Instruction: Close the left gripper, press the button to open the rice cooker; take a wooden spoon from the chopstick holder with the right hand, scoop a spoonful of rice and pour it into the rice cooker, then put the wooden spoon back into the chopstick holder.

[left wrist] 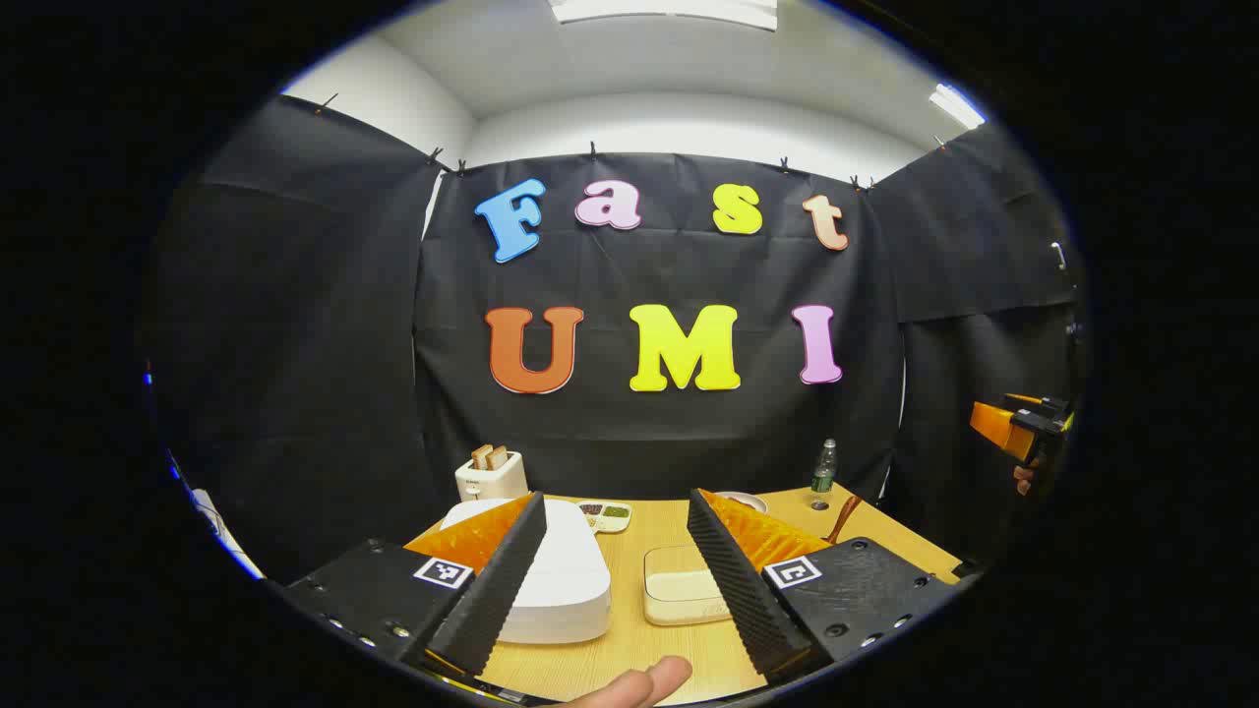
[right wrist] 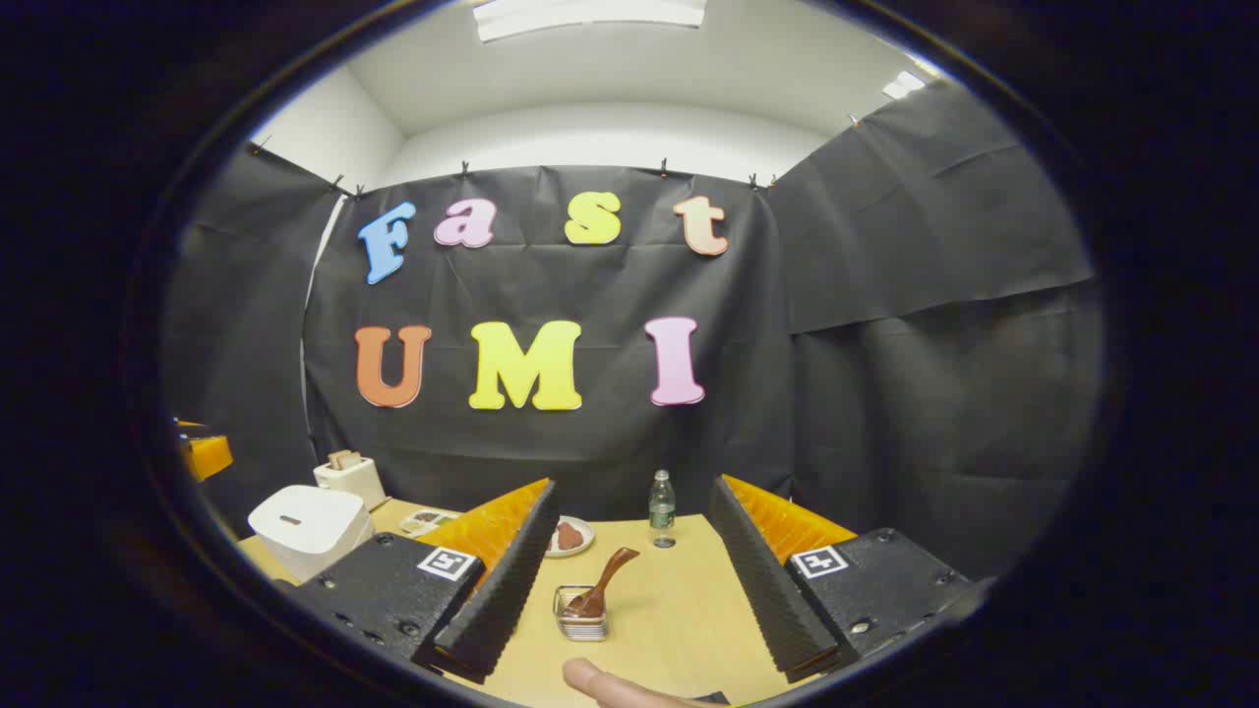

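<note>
While both claws hang wide apart and hold nothing, the things sit on a light wooden bench [right wrist: 679, 610]. The left claw [left wrist: 615, 580] points at one white rice cooker [left wrist: 556, 575] with its lid down, and one pale tray [left wrist: 679, 590] sits just beside it. The right claw [right wrist: 629, 590] points at one small wire chopstick holder [right wrist: 580, 619] with one wooden spoon [right wrist: 605, 580] leaning in it. There is one toaster [left wrist: 490, 477] with two slices of bread sticking up, one green bottle [right wrist: 662, 503], one little plate [right wrist: 570, 537] with something brown on it, and one dish [left wrist: 607, 513] with a few parts. The cooker [right wrist: 307, 526] stands at the left of the bench, well apart from the spoon. A fingertip [left wrist: 639, 683] shows at the bottom of each view. Black cloth hangs on three sides of the booth. Above it are white walls and two ceiling lights.
</note>
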`<state>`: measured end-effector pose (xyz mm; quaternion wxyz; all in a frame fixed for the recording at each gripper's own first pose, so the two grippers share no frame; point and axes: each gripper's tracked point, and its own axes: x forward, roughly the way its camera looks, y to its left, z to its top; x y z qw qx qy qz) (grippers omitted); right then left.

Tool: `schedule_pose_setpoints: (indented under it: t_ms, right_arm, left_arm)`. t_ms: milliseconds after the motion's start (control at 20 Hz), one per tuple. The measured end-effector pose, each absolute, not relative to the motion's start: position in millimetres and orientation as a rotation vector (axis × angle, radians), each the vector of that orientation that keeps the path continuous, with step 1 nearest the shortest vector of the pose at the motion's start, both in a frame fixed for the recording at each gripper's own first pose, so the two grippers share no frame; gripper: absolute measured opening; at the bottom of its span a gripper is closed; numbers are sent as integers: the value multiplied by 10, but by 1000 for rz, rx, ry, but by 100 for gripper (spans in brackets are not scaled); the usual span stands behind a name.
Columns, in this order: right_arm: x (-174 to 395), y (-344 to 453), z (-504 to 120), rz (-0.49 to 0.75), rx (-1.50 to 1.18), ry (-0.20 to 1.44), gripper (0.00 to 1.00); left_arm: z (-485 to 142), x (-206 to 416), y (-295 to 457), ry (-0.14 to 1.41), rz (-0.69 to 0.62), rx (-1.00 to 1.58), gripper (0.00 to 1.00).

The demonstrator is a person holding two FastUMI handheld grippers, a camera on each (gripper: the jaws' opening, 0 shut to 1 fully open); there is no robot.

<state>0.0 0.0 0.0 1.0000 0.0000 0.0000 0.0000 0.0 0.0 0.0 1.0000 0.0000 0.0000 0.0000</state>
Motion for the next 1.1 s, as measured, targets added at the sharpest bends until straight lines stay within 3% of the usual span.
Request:
schedule_pose_setpoints:
  t_ms: [1100]
  right_arm:
    - [152, -252, -329, 29, 46, 15, 100]
  left_arm:
    - [-179, 312, 198, 13, 53, 44, 96]
